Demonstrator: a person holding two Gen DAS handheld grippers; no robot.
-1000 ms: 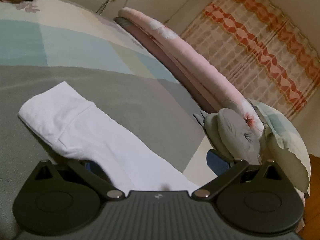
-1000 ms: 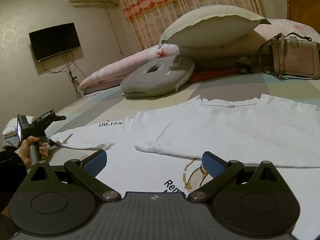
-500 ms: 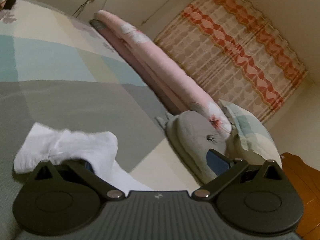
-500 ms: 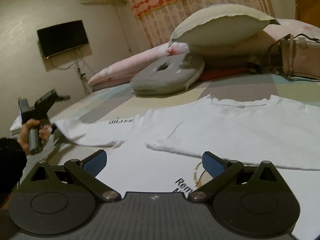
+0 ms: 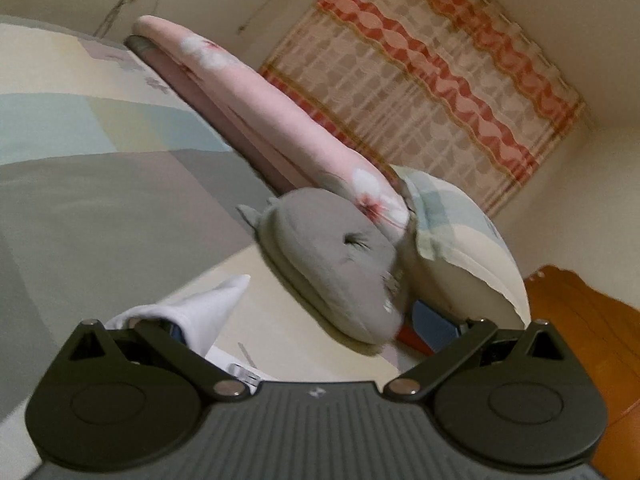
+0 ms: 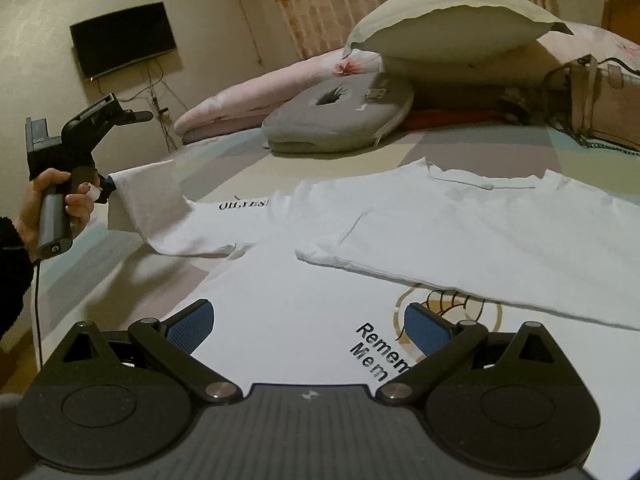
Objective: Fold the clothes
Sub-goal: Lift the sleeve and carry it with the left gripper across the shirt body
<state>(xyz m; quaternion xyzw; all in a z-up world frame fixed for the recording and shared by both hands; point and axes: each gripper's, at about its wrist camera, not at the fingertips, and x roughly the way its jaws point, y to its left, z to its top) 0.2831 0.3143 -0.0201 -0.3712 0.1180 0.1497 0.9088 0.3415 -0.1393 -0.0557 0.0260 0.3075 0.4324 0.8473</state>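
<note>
Beside the left gripper's [image 5: 304, 330] left finger, the sleeve [image 6: 148, 196] of the white T-shirt [image 6: 460, 232] is draped and lifted; its fingers are spread. Between the right gripper's [image 6: 306, 326] parted fingers, only flat shirt fabric is seen.

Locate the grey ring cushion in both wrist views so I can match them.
Left wrist: the grey ring cushion sits centre frame, tilted, just beyond the open fingers.
Right wrist: it lies upper centre, beyond the white T-shirt, under the big cream pillow.
Shared landmark: the pink floral bolster, next to the cushion in both views.
</note>
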